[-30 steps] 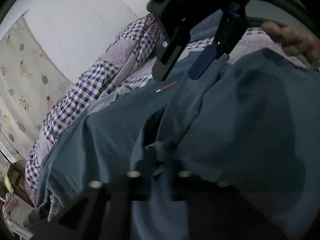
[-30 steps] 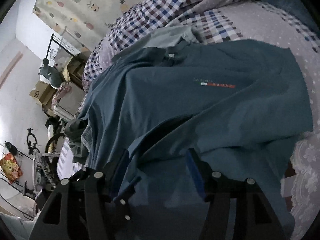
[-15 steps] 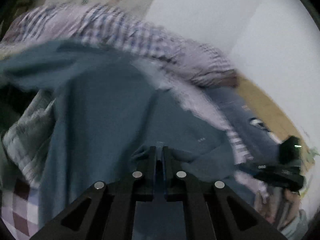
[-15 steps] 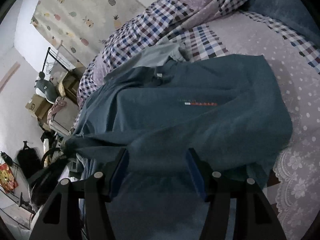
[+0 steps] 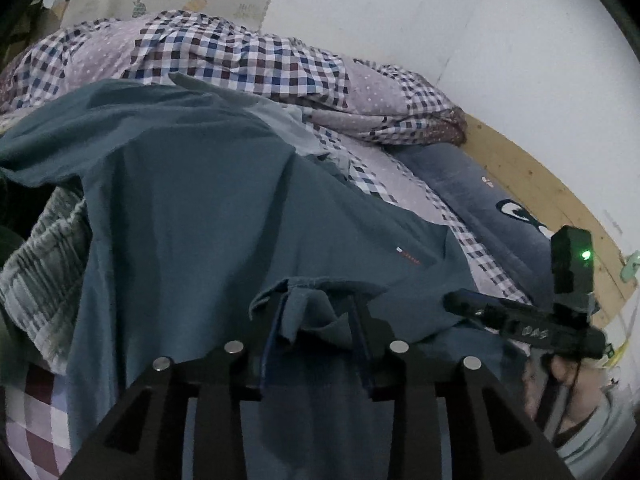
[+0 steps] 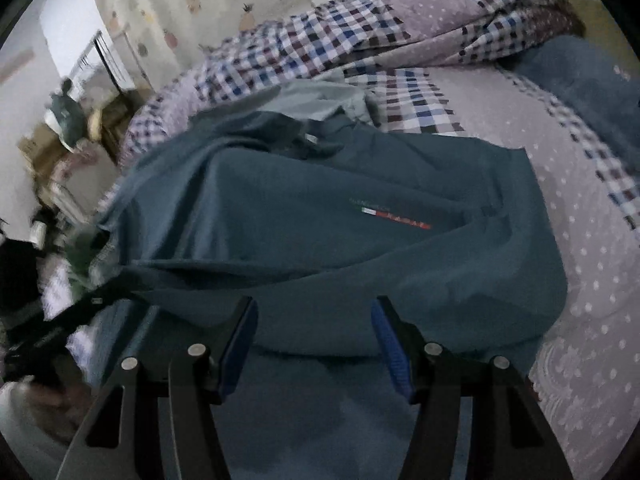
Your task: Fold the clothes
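A teal shirt (image 5: 200,200) with a small red and white chest logo (image 5: 408,256) lies spread over the bed. My left gripper (image 5: 314,320) is open at its near edge, and a loose bunch of the fabric sits between the two fingers. In the right wrist view the same shirt (image 6: 320,260) fills the middle, its logo (image 6: 396,218) facing up. My right gripper (image 6: 314,320) is wide open just above the folded lower edge, holding nothing. That right gripper also shows in the left wrist view as a black body (image 5: 520,324) held by a hand (image 5: 560,376).
A checked quilt (image 5: 240,52) is heaped along the far side by the wall. A dark blue pillow (image 5: 480,196) lies by the wooden headboard (image 5: 540,184). A grey striped garment (image 5: 40,264) sits under the shirt's left side. A pale grey garment (image 6: 316,100) lies behind the collar.
My left gripper was shut on a fold of the shirt half a second ago and has opened, leaving the fabric loose between its fingers. The right gripper has stayed open and shifted slightly.
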The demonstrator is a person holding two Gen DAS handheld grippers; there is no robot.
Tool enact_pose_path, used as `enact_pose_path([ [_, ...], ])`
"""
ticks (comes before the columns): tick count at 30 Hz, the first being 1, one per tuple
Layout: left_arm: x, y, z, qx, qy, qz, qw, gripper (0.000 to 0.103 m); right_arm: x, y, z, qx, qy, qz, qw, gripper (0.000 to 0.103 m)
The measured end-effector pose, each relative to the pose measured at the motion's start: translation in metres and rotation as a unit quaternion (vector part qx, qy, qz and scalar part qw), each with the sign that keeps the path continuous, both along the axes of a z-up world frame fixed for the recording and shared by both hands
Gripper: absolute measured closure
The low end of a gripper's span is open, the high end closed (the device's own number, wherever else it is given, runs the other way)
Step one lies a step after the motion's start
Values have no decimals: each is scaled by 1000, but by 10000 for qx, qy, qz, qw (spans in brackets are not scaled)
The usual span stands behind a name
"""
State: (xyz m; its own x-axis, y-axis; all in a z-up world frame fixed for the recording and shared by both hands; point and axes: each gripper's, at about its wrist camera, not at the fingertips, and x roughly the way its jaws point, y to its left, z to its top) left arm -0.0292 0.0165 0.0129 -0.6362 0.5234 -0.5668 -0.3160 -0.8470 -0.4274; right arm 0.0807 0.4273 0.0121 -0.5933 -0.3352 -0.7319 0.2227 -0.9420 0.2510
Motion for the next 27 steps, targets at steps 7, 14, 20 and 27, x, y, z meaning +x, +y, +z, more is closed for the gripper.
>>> enact_pose_path([
  [7, 2, -6, -2, 162, -28, -134, 9998, 69, -11, -37, -24, 690, 62, 201, 9974, 40],
  [14, 2, -12, 1, 265, -28, -132, 9996, 69, -26, -50, -58, 970, -322, 162, 9946, 60],
  [20, 2, -18, 3, 353, -29, -131, 9993, 66, -16, -45, -46, 917, -52, 138, 9957, 103],
  [27, 4, -26, 8, 412, 80, -56, 9991, 53, 11, -12, 16, 470, 710, -75, 9963, 103],
])
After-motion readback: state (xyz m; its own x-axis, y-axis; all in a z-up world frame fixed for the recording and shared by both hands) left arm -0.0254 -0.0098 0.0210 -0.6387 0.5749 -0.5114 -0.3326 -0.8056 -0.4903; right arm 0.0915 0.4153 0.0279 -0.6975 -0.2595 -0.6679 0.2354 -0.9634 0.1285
